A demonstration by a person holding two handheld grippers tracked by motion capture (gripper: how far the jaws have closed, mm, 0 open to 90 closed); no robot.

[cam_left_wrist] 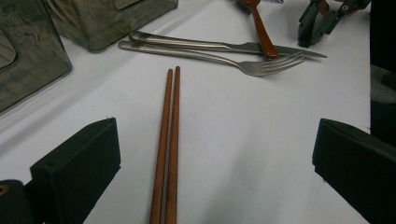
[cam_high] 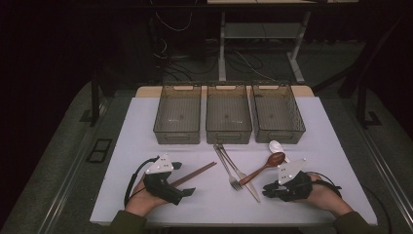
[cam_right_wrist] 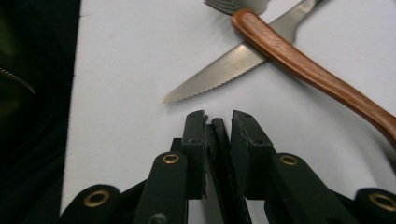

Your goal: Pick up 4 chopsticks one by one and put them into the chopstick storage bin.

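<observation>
1. Three clear bins stood side by side at the far edge of the white table (cam_high: 122,141): the left bin (cam_high: 177,115), the middle bin (cam_high: 228,114) and the right bin (cam_high: 277,114). Nothing could be seen lying in any of them.
2. In front of the bins lay the chopsticks (cam_high: 194,174), a fork (cam_high: 228,168), a knife (cam_high: 241,174), a wooden spoon (cam_high: 263,168) and a white spoon (cam_high: 276,146) just beyond its bowl.
3. The left gripper (cam_high: 189,190) rested at the near left, its jaws standing wide apart and empty.
4. The left gripper view showed the chopsticks (cam_left_wrist: 168,144) lying as a pair on the table between those jaws, touched by neither, and the wooden spoon's handle crossing over the knife (cam_left_wrist: 261,48) and fork (cam_left_wrist: 243,65).
5. The right gripper (cam_high: 267,191) sat at the near right, near the knife's tip.
6. The right gripper view (cam_right_wrist: 219,122) showed its jaws drawn almost together with nothing between them, the serrated knife blade (cam_right_wrist: 219,77) just ahead under the wooden spoon handle (cam_right_wrist: 303,65).
</observation>
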